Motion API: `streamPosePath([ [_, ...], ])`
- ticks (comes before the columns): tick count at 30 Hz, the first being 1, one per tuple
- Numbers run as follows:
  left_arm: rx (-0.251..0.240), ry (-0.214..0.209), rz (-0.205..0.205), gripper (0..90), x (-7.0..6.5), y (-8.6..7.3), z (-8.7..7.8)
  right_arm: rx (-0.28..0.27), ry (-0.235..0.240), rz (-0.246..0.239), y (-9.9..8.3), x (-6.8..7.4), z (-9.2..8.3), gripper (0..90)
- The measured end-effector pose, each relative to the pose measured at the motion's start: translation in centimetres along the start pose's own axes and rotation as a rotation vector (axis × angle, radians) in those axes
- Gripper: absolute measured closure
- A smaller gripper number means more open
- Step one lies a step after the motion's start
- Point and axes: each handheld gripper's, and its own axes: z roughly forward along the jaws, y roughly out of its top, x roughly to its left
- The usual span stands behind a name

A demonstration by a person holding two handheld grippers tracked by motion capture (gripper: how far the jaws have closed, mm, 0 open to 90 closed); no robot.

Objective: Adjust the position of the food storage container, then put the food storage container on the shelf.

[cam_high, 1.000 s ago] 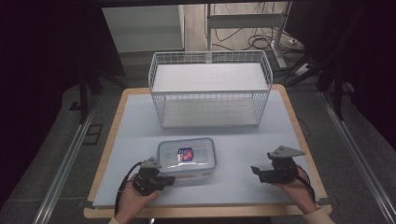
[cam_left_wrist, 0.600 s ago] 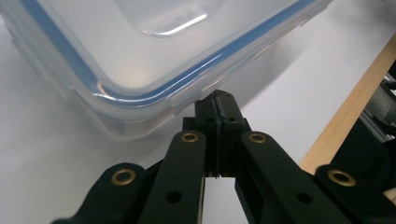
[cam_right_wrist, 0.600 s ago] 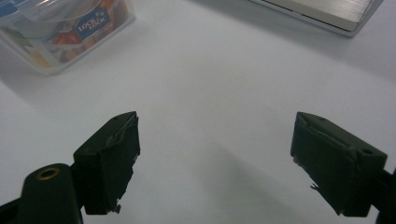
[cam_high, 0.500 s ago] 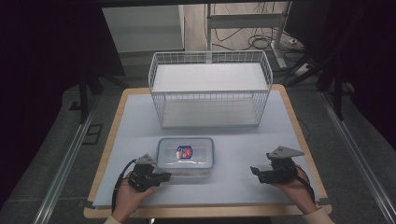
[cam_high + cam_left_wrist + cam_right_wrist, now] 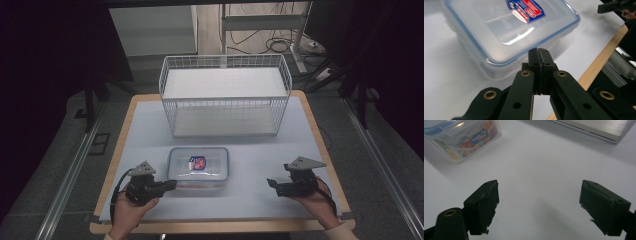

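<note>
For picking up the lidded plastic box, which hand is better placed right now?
Probably the left. The left tool sits right at the plastic box, near its corner, though its jaws are shut and would need to open. The right tool is open but stands well apart from the box across bare table.

Open mat on both flanks, box and basket in the middle

A lidded plastic container [image 5: 198, 167] sits at the centre; bare white mat [image 5: 260, 165] lies open toward 3 o'clock and 9 o'clock. At 12 o'clock the white wire basket [image 5: 225, 95] blocks the far side, with a narrow clear strip between it and the container.
</note>
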Motion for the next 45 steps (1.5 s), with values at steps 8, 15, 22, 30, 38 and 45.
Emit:
streamPosePath([
  [8,-0.078,0.123,-0.068,63.4,1.5,0.1,-1.6,-0.001,0.021,-0.007,0.0,0.4,0.2,17.5],
  [15,-0.098,0.129,-0.122,27.4,2.2,-0.2,-1.7,-0.003,0.050,-0.015,0.3,0.7,0.8,17.0],
  [22,-0.124,0.061,-0.176,22.1,3.6,0.0,-1.8,-0.019,0.140,0.065,1.3,1.0,1.1,17.0],
  [30,-0.109,0.058,-0.219,21.1,5.4,0.3,-1.1,-0.011,0.261,0.152,3.1,1.9,2.5,15.8],
  [38,-0.086,0.021,-0.245,21.0,6.7,0.9,0.4,0.006,0.315,0.195,5.2,2.8,4.9,14.6],
  [45,-0.047,-0.031,-0.265,20.8,7.5,1.9,2.7,0.023,0.362,0.251,6.3,3.2,6.9,14.0],
])
